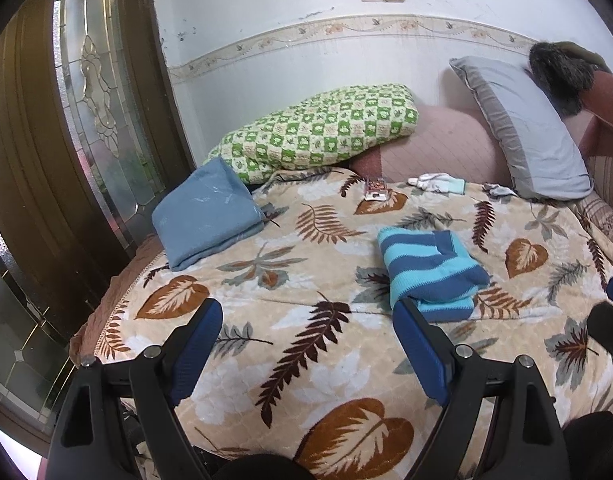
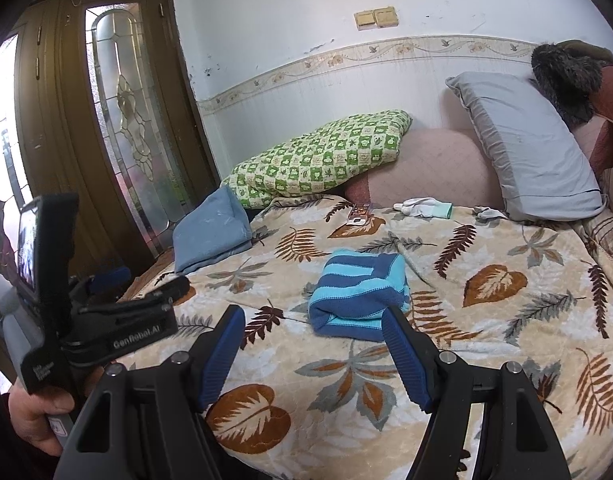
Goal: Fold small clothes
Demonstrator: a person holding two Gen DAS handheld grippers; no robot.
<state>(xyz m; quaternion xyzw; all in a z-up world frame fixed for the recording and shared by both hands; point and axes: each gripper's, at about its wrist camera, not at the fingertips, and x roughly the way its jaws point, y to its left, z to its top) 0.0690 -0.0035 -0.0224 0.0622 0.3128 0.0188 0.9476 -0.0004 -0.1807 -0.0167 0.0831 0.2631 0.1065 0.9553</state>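
A blue and turquoise striped knit garment (image 1: 432, 270) lies folded into a small bundle on the leaf-patterned blanket (image 1: 306, 272); it also shows in the right wrist view (image 2: 360, 294). My left gripper (image 1: 308, 312) is open and empty, above the blanket, just in front and left of the bundle. My right gripper (image 2: 312, 320) is open and empty, with its right finger (image 2: 404, 350) just in front of the bundle. The left gripper also shows at the left of the right wrist view (image 2: 146, 286), held in a hand.
A folded blue cloth (image 1: 208, 216) lies at the blanket's left edge. A green checked quilt (image 1: 322, 130) and a grey pillow (image 1: 522, 128) lean at the back. White and teal small clothes (image 1: 438, 182) and a small packet (image 1: 375, 189) lie at the far side. A glass-panelled door (image 1: 102, 120) stands left.
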